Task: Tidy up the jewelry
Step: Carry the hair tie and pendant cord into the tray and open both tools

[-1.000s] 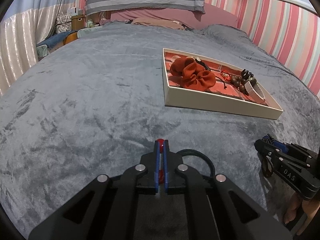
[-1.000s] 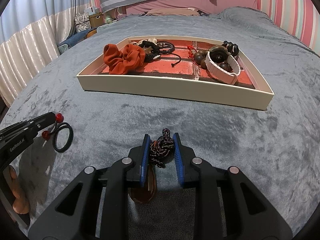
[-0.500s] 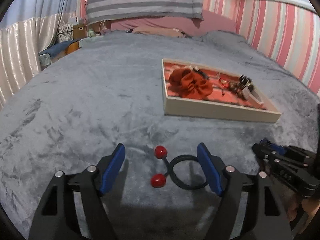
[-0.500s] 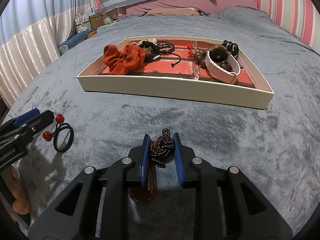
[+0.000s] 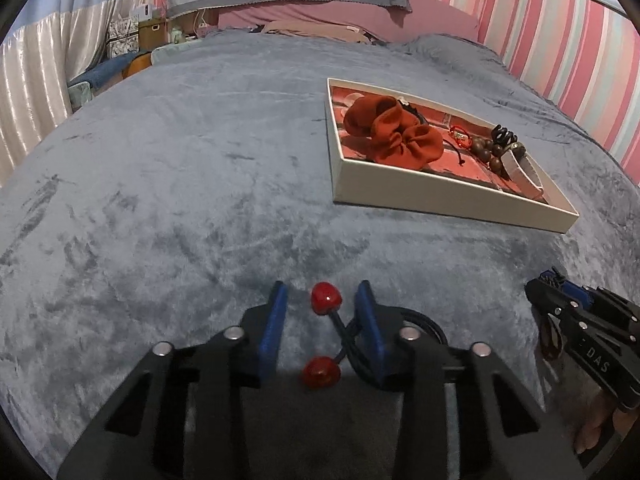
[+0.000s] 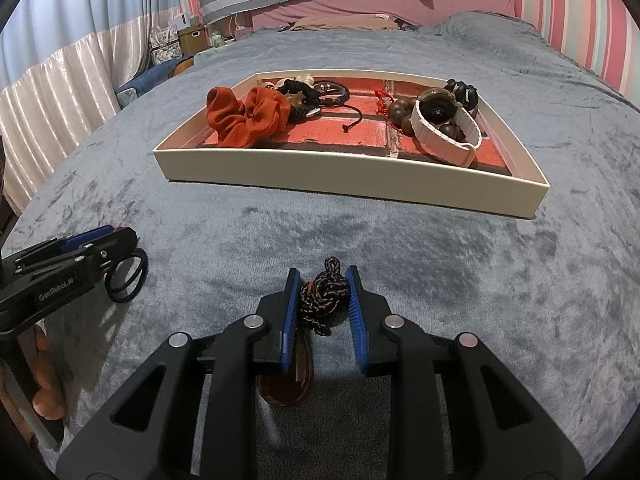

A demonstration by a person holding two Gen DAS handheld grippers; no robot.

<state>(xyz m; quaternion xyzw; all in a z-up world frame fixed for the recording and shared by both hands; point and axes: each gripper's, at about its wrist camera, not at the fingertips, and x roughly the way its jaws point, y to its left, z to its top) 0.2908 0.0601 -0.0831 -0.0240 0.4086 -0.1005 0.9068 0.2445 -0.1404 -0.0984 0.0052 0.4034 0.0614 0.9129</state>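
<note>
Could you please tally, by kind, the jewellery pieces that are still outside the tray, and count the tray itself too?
Black hair tie with red beads: 1
Braided-cord pendant: 1
Tray: 1
Total: 3

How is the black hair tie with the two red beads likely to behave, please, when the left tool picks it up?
The hair tie is a thin elastic loop, so it will probably hang limp and stretch. Its round red beads look smooth and may slip from the pads. With the left tool half closed around them, grasping the short stalk seems safer.
</note>
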